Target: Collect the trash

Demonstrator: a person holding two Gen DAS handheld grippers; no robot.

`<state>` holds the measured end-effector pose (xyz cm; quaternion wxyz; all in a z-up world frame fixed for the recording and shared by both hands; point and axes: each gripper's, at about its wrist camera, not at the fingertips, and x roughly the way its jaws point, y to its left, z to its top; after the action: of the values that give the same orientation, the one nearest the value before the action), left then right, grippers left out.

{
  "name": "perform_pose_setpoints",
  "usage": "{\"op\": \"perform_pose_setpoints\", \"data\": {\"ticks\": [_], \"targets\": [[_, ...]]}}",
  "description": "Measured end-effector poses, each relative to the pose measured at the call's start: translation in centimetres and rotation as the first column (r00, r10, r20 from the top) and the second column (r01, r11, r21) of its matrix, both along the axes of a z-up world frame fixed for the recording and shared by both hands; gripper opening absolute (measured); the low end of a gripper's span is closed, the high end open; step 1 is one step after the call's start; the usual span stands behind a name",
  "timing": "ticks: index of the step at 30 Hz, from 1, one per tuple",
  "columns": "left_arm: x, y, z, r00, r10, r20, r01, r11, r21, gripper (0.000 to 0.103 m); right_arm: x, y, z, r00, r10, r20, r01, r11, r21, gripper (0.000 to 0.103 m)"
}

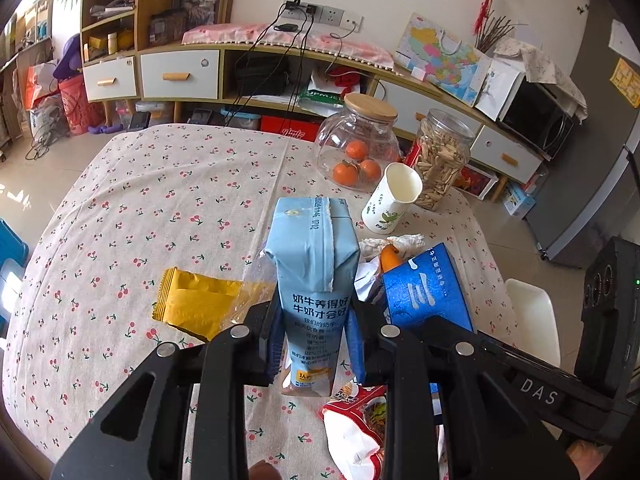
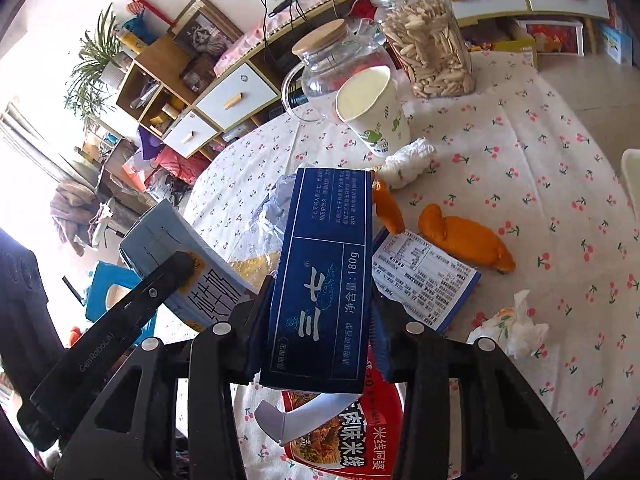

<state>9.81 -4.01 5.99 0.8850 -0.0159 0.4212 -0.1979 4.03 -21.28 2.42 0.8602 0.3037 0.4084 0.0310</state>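
My left gripper (image 1: 316, 344) is shut on a light blue milk carton (image 1: 314, 264) and holds it above the cherry-print tablecloth (image 1: 160, 200); the carton also shows in the right wrist view (image 2: 180, 256). My right gripper (image 2: 320, 320) is shut on a dark blue box (image 2: 324, 272), which also shows in the left wrist view (image 1: 424, 292). On the table lie a yellow wrapper (image 1: 192, 304), orange peel (image 2: 468, 240), crumpled tissues (image 2: 408, 160), a blue leaflet (image 2: 424, 276), a red noodle packet (image 2: 340, 436) and a paper cup (image 2: 372, 108).
A glass jar of oranges (image 1: 356, 148) and a plastic jar of seeds (image 1: 440, 156) stand at the table's far side. A white chair (image 1: 536, 320) is at the right edge. Cabinets (image 1: 180, 74) line the wall behind.
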Motion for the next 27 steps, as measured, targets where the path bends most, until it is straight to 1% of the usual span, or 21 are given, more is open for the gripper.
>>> {"op": "perform_pose_setpoints", "data": {"ticks": [5,9,12,16,21,24,27], "targets": [[-0.1,0.3,0.2,1.0,0.023,0.019,-0.023,1.0,-0.013,0.026,-0.3,0.1,2.0,0.996,0.003,0.087,0.01,0.989,-0.145,0.039],[-0.4,0.3,0.6,0.998,0.043,0.047,-0.043,0.999,-0.014,0.026,-1.2,0.3,3.8,0.987,-0.001,0.162,0.045,0.962,-0.268,0.039],[-0.7,0.0,1.0,0.995,0.057,0.087,-0.057,0.998,-0.008,0.026,-1.5,0.3,4.6,0.978,-0.007,0.206,0.079,0.936,-0.343,0.039],[-1.5,-0.6,1.6,0.986,0.069,0.153,-0.071,0.997,0.005,0.026,-2.0,0.0,5.7,0.967,-0.015,0.254,0.122,0.904,-0.409,0.039],[-2.4,-1.7,2.2,0.97,0.074,0.231,-0.083,0.996,0.028,0.026,-2.9,-0.8,6.6,0.954,-0.027,0.3,0.171,0.868,-0.466,0.039],[-2.8,-2.5,2.2,0.964,0.072,0.257,-0.085,0.996,0.039,0.026,-3.6,-1.1,6.9,0.948,-0.037,0.317,0.198,0.848,-0.492,0.04],[-3.0,-3.1,2.0,0.962,0.068,0.264,-0.082,0.996,0.043,0.026,-4.2,-1.8,7.1,0.945,-0.049,0.324,0.22,0.829,-0.514,0.04]]}}
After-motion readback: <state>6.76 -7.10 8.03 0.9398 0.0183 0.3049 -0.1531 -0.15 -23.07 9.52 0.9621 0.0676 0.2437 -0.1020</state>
